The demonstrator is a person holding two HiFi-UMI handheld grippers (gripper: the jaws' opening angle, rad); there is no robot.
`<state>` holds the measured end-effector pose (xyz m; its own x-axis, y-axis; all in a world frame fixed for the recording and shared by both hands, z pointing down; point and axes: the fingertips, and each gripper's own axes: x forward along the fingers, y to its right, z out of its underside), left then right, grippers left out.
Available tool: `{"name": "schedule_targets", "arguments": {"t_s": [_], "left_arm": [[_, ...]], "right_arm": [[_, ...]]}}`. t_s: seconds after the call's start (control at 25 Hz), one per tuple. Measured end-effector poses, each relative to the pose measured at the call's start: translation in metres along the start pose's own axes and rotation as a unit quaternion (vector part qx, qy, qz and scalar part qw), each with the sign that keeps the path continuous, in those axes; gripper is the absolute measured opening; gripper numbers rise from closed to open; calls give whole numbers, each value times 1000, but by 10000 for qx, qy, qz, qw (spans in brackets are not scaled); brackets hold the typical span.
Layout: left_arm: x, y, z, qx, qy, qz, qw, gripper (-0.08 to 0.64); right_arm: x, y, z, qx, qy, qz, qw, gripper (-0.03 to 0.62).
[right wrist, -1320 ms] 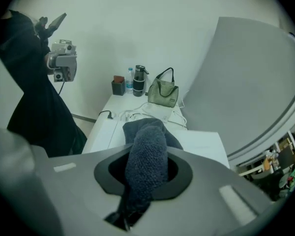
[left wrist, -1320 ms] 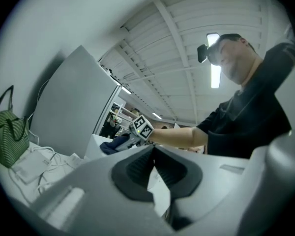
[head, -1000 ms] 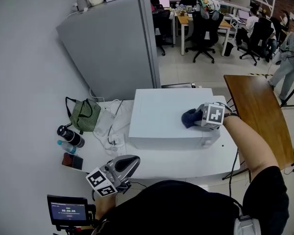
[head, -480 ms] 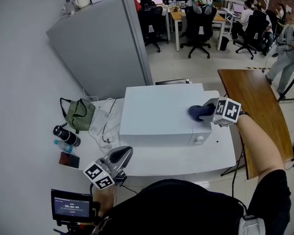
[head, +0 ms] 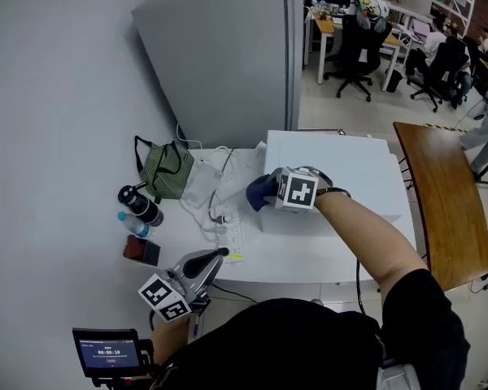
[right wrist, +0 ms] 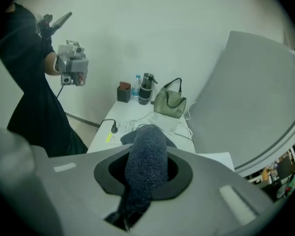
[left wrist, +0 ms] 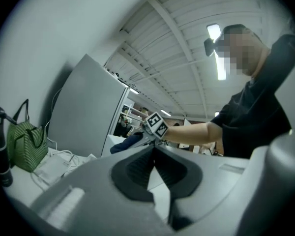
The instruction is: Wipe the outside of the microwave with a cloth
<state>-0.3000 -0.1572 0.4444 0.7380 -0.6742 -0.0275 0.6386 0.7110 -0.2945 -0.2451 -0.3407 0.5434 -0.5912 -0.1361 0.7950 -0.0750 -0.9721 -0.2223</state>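
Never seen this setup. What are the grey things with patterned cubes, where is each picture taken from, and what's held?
No robot: a person holds tongs in each hand; the marker cubes belong to them. One picture comes from a camera on the person's head, looking down; the other two from cameras riding on the tongs. The right tongs are shut on a dark blue cloth at the left edge of the white microwave. The left tongs are shut and empty, near the body. The white table also bears a green bag, a black flask and a power strip.
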Motion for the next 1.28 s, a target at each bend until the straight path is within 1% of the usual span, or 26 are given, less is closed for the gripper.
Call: {"name": "schedule_targets", "arguments": {"t_s": [0.08,0.2,0.28,0.44,0.52,0.6,0.68,0.72,0.76,0.8,0.84,0.92,1.0,1.08,1.16,1.24,1.28], "left_arm": [[-6,-2,3,-37,-16,-45,10000,3],[2,7,6,-24,-38,-50,10000,3],[19,22,8,34,-47,10,10000,3],[76,63,15,110,-64,189,9997,3],[107,88,20,87,-54,319,9994,3],[135,109,26,62,-63,453,9989,3],[156,125,30,85,-139,566,9983,3],[162,131,31,116,-186,610,9979,3],[166,135,32,147,-224,641,9976,3],[166,137,32,163,-247,654,9974,3],[163,136,32,162,-251,647,9975,3],[150,129,29,128,-203,585,9980,3],[128,118,25,98,-126,500,9986,3],[99,105,21,97,-66,427,9990,3],[64,92,16,112,-19,358,9993,3],[29,79,14,111,0,276,9996,3],[13,71,13,91,6,230,9997,3]], "right_arm": [[1,1,12,107,-95,-26,9999,58],[-23,-3,56,288,-271,-99,9992,58],[-54,-8,103,414,-486,-116,9979,58],[-141,-10,225,709,-941,248,9927,58],[-188,-18,287,950,-1104,399,9885,58],[-226,-24,339,1226,-1213,556,9834,58],[-248,-27,376,1361,-1366,666,9790,58],[-253,-28,387,1396,-1400,689,9778,58],[-256,-28,388,1440,-1322,717,9781,58],[-258,-25,379,1484,-1111,762,9797,58],[-259,-22,359,1496,-793,806,9823,58],[-250,-20,294,1318,-108,756,9883,58],[-220,-26,218,896,308,531,9941,58],[-175,-34,144,515,506,302,9969,58],[-124,-37,80,279,576,133,9979,58],[-76,-37,29,156,548,16,9984,60],[-56,-36,11,129,494,-14,9987,59]]}}
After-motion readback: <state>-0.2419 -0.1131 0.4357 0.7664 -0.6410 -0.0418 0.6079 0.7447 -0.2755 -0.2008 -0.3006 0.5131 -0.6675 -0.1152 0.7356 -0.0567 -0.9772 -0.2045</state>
